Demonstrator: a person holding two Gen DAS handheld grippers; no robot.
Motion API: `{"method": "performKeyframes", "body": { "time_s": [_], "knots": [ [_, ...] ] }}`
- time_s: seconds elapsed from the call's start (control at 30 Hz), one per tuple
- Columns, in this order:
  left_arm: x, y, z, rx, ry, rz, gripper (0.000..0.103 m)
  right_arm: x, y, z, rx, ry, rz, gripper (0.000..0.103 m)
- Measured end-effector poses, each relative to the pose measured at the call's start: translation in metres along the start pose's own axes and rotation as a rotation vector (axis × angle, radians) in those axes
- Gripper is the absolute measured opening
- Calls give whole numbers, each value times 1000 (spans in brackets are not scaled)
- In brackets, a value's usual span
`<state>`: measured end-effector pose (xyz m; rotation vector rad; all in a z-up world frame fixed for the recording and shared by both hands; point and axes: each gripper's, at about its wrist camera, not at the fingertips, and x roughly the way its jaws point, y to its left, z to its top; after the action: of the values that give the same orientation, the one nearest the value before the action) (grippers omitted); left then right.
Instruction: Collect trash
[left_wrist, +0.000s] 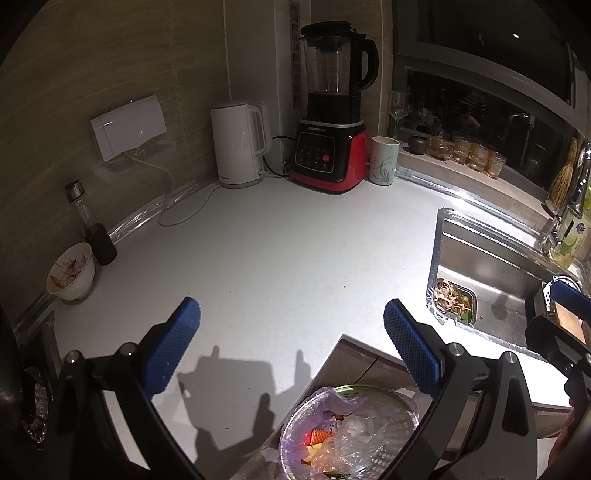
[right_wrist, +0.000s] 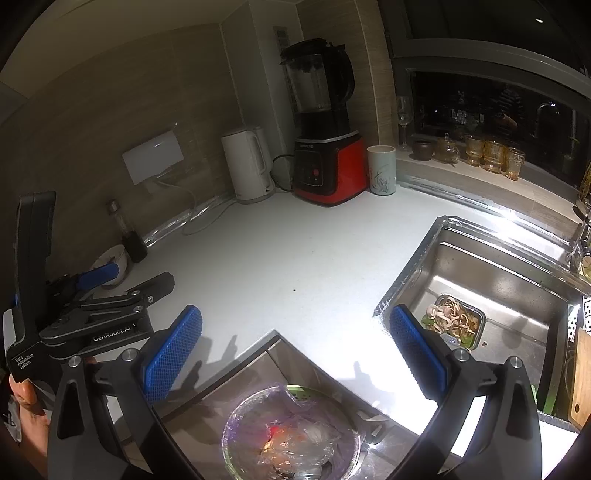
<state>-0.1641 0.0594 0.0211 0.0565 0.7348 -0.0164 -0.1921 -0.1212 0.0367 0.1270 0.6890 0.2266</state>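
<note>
A trash bin lined with a clear plastic bag stands on the floor below the counter edge, holding wrappers and scraps. A rectangular metal tray of food scraps lies in the steel sink. A white bowl with purple peelings sits at the counter's left edge. My left gripper hovers open above the counter and bin, holding nothing. My right gripper is open too, empty, between bin and sink.
At the back of the white counter stand a white kettle, a red and black blender and a ceramic cup. A dark bottle stands by the bowl. Glasses line the window sill. A cutting board leans at the right.
</note>
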Motion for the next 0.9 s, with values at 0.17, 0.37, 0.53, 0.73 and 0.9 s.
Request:
{"method": "performKeyframes", "body": {
  "time_s": [0.17, 0.37, 0.53, 0.73, 0.9],
  "knots": [
    [1, -2, 1, 16, -2, -2, 95, 1, 1, -1, -2, 6, -1, 101],
    [-1, -8, -2, 75, -63, 26, 95, 4, 4, -1, -1, 14, -9, 101],
    [-2, -13, -2, 83, -104, 56, 95, 6, 3, -2, -7, 18, -17, 101],
    [-4, -13, -1, 66, -131, 55, 95, 7, 3, -2, -9, 23, -16, 101],
    [-3, -14, 1, 69, -121, 33, 95, 8, 3, -1, -12, 24, -17, 101]
  ]
}}
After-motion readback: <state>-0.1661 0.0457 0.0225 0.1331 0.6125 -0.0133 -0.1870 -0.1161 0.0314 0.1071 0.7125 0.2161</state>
